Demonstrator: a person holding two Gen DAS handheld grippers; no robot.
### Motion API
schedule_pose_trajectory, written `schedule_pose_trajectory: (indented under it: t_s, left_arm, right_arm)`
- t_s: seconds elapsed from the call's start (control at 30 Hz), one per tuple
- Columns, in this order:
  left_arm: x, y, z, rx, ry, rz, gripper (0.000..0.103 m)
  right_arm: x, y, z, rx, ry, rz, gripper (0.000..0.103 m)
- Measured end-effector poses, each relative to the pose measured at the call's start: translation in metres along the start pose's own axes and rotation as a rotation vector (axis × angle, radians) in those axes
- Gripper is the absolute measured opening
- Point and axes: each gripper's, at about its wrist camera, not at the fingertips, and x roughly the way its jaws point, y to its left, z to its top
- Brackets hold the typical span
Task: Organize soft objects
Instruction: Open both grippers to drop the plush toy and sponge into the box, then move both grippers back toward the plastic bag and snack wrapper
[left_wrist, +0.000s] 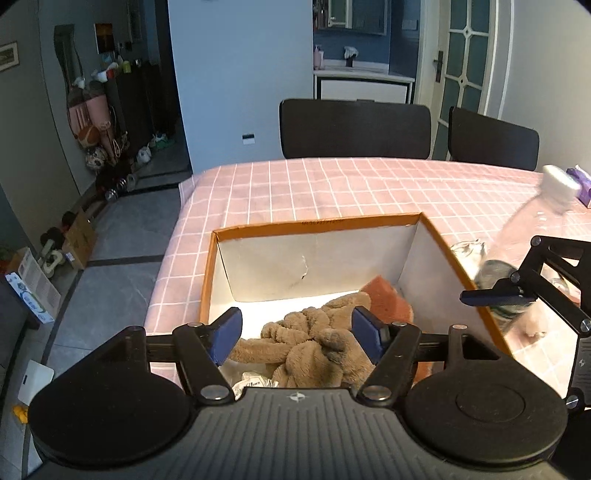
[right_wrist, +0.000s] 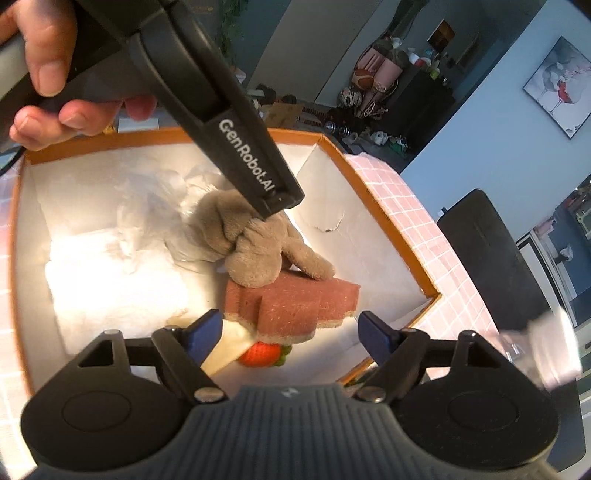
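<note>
A brown plush toy (left_wrist: 314, 339) lies knotted in an orange-rimmed cardboard box (left_wrist: 317, 223) on the pink checked tablecloth. My left gripper (left_wrist: 300, 335) hangs open over it, blue pads on either side of the plush without squeezing it. Seen from the right wrist, the plush (right_wrist: 243, 243) rests partly on a pink sponge (right_wrist: 295, 301), with a red strawberry toy (right_wrist: 262, 354) under the sponge's near edge. My right gripper (right_wrist: 290, 332) stands open just above the sponge, not touching it. A person's hand (right_wrist: 48, 77) holds the left gripper's handle.
Crumpled white paper (right_wrist: 110, 236) fills the box's left side. A clear plastic bottle (left_wrist: 532, 221) with a white cap, blurred, leans beside the box's right wall. A purple tissue pack (left_wrist: 583, 184) lies at the far right. Two black chairs (left_wrist: 354, 129) stand behind the table.
</note>
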Motion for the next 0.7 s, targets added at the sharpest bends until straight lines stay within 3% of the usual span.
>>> schedule_pose_trajectory:
  t_s: [0.1,0.4,0.7]
  left_arm:
    - [-0.016,-0.004,-0.003,0.000,-0.044,0.013,0.080]
    - [-0.079,-0.032,-0.022,0.020,-0.294,0.059,0.079]
    - [-0.110,-0.086,-0.050,-0.004,-0.460,-0.037,0.078]
  right_arm:
    - [-0.016,0.001,-0.002,0.031,-0.027,0.015,0.079]
    - [-0.079,0.003,-0.037,0.183,-0.182,0.006,0.080]
    - [-0.127,-0.002,-0.104,0.417,-0.302,-0.085,0.081]
